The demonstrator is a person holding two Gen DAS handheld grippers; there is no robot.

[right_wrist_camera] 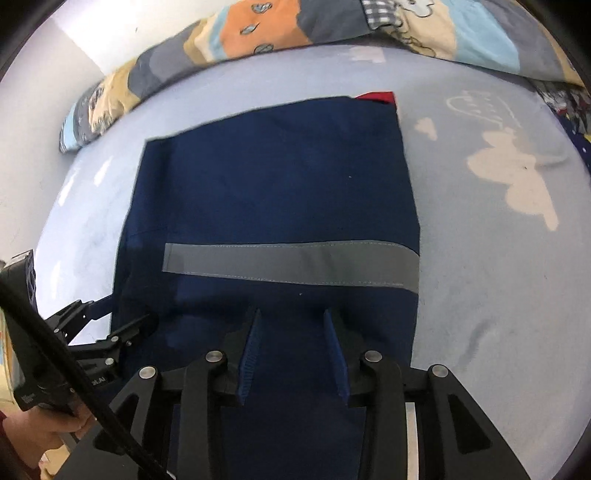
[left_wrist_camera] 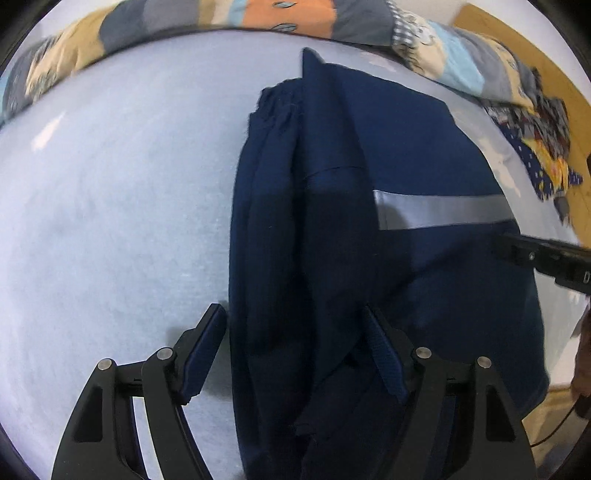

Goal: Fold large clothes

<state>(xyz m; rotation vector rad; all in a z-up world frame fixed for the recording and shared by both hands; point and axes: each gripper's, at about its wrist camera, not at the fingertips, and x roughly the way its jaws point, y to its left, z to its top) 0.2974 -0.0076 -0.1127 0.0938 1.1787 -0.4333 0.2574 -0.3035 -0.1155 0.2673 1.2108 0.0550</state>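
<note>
A navy blue garment (left_wrist_camera: 388,221) with a grey reflective stripe (left_wrist_camera: 443,210) lies folded lengthwise on a pale blue bedsheet (left_wrist_camera: 110,221). My left gripper (left_wrist_camera: 295,321) is open, its fingers either side of the garment's bunched left fold. In the right wrist view the garment (right_wrist_camera: 277,192) lies flat, the stripe (right_wrist_camera: 291,264) across it and a red patch (right_wrist_camera: 376,96) at its far corner. My right gripper (right_wrist_camera: 291,325) is open over the garment's near part, holding nothing. The left gripper (right_wrist_camera: 122,325) shows at the garment's left edge. The right gripper's finger (left_wrist_camera: 539,254) shows at the right.
A patchwork quilt (left_wrist_camera: 258,18) is bunched along the far edge of the bed, also in the right wrist view (right_wrist_camera: 277,33). A dark patterned cloth (left_wrist_camera: 543,147) lies at the far right on a wooden floor (left_wrist_camera: 517,40). The sheet has cloud prints (right_wrist_camera: 517,177).
</note>
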